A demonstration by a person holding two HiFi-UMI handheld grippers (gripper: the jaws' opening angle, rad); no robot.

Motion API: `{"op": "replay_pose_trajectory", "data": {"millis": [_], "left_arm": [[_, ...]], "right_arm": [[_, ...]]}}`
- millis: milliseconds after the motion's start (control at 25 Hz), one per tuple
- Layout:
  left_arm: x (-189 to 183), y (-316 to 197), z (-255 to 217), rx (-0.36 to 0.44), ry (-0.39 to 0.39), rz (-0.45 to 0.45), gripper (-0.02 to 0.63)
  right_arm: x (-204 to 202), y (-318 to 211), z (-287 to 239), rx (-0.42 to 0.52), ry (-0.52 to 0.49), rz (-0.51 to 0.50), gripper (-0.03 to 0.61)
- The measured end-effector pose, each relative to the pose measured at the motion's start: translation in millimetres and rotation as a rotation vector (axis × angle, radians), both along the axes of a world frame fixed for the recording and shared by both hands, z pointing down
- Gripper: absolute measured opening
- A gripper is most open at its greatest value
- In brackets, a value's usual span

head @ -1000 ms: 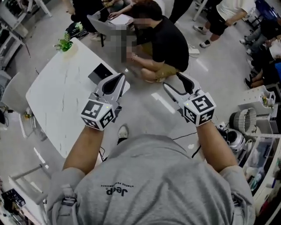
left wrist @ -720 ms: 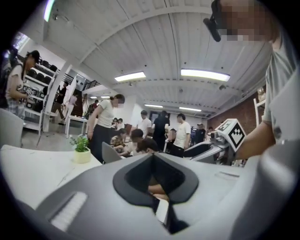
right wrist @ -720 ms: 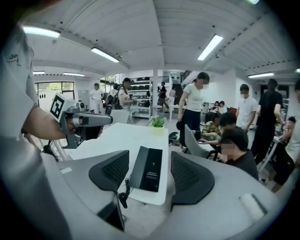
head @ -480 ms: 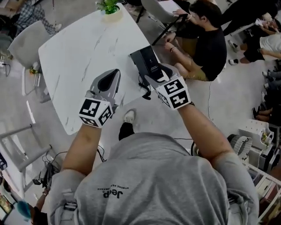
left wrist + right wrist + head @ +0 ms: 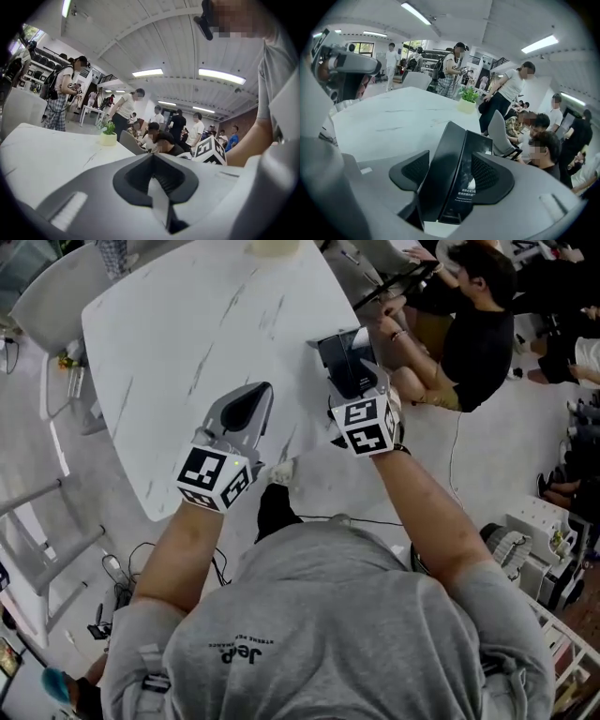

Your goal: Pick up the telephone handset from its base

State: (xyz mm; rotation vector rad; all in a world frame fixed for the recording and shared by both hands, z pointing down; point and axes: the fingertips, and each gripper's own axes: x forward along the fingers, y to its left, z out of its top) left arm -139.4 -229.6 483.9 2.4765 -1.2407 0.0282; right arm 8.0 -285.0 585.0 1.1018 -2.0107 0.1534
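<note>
The black telephone (image 5: 339, 352) sits at the right edge of the white marble table (image 5: 187, 334). In the right gripper view its long handset (image 5: 440, 173) lies along the left side of the base (image 5: 474, 159). My right gripper (image 5: 368, 381) is open just in front of the telephone, and the handset shows in the gap between its two pads (image 5: 450, 165). My left gripper (image 5: 257, 393) hovers over the table's near edge, left of the telephone, shut and holding nothing (image 5: 153, 157).
A potted plant (image 5: 468, 101) stands at the table's far end. A grey chair (image 5: 47, 296) is to the left, another chair (image 5: 501, 131) beyond the telephone. A person in black (image 5: 478, 324) sits on the floor close to the right. Several people stand beyond.
Both grippers have come in over the table. The right one has moved up to the telephone, whose handset now shows between its jaws. The left stays shut.
</note>
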Motion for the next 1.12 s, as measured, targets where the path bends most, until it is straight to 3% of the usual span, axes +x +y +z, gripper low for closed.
{"op": "replay_pose_trajectory", "data": {"millis": [480,600,680,840,960,1120], "left_arm": [[-10,-2,24,-0.046,0.018,0.033,0.044],[-11,-3,26,-0.053,0.02,0.047,0.044],[-11,-3,24,-0.053,0.021,0.058,0.044],[-7,-2,17,-0.05,0.021,0.086,0.044],[-3,-3,7,-0.04,0.017,0.11,0.044],[4,-9,-8,-0.023,0.017,0.14,0.044]], "right_arm": [[-9,-9,31,0.059,0.124,0.005,0.275],[-8,-11,30,0.049,0.12,0.025,0.241],[-7,-9,26,0.007,0.061,0.059,0.208],[-7,-3,11,-0.08,-0.064,0.111,0.08],[-2,-2,2,-0.121,-0.155,0.137,0.078],[7,-4,-19,-0.139,-0.355,0.203,0.078]]}}
